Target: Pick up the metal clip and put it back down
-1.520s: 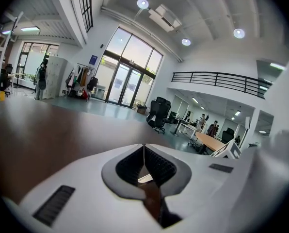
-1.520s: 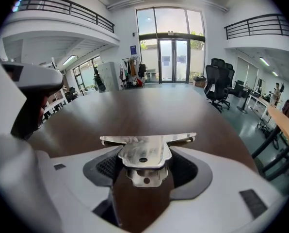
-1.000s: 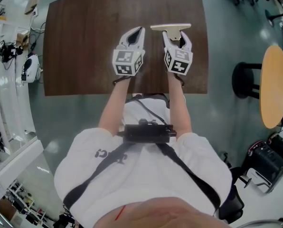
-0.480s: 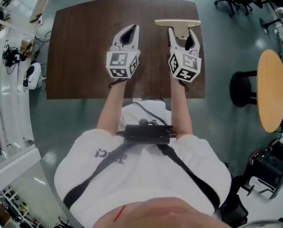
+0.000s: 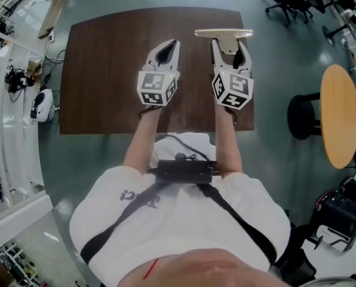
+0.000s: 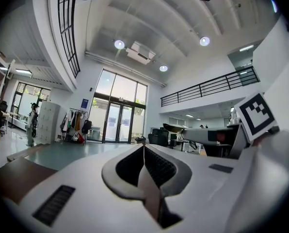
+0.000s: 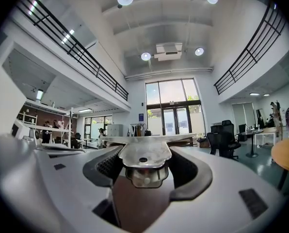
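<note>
A: Where is the metal clip point(image 5: 223, 36) now?
B: The right hand-held gripper point(image 5: 230, 45) is pinching its stem at the upper centre of the head view. The long bar is running crosswise just beyond the jaws, over the far part of the counter point(image 5: 106, 70).
A: And the left hand-held gripper point(image 5: 166, 49)?
B: It is hovering just beside, jaws pressed together, holding nothing.

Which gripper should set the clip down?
Right. The right gripper is shut on the clip over the table; the left gripper is shut and empty.
</note>
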Motion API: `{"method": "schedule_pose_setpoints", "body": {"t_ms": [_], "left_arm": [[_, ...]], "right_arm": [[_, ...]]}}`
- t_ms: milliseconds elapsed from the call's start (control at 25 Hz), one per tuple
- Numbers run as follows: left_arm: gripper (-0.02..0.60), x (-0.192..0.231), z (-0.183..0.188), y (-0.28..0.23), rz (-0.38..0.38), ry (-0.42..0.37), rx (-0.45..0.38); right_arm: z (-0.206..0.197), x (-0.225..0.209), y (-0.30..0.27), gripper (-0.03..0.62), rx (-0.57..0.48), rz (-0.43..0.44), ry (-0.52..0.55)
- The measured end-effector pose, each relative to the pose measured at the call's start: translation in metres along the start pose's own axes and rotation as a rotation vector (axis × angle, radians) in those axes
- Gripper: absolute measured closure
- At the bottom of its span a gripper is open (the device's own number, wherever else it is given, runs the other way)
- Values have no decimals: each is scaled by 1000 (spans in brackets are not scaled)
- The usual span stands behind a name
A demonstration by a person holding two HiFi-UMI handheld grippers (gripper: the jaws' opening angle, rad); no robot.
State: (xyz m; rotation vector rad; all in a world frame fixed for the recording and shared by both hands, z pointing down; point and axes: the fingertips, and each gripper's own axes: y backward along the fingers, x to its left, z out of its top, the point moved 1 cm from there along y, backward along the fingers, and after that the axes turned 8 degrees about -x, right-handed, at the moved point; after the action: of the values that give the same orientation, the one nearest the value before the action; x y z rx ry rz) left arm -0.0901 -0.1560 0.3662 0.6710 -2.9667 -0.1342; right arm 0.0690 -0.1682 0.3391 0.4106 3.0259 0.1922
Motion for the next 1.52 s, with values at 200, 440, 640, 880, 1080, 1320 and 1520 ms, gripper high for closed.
{"method": "schedule_pose_setpoints", "body": {"t_ms": [200,440,640,880,1080,1320,1520], "left_arm": [[568,-4,0,-18,-8,31,-18],[568,-32,-25,-60,-41,48,20],[568,-34,-38,-90,-60,72,40],[568,-34,-75,-127,-59,108,104],[568,-31,-119,-155,-54,125,184],[568,-15,-177,-177,-42,153,284],[568,-8,-227,-190,-38,173,367]], "right_arm": [[-2,-16,-7,293,9,-21,-5],[-23,-78,-24,293,69,-66,-18],[-47,-120,-51,293,124,-116,-20],[-92,-163,-86,293,211,-139,-18],[-152,-193,-114,293,306,-159,-34],[-235,-214,-141,293,428,-177,-51],[-304,-224,-155,293,521,-184,-82]]}}
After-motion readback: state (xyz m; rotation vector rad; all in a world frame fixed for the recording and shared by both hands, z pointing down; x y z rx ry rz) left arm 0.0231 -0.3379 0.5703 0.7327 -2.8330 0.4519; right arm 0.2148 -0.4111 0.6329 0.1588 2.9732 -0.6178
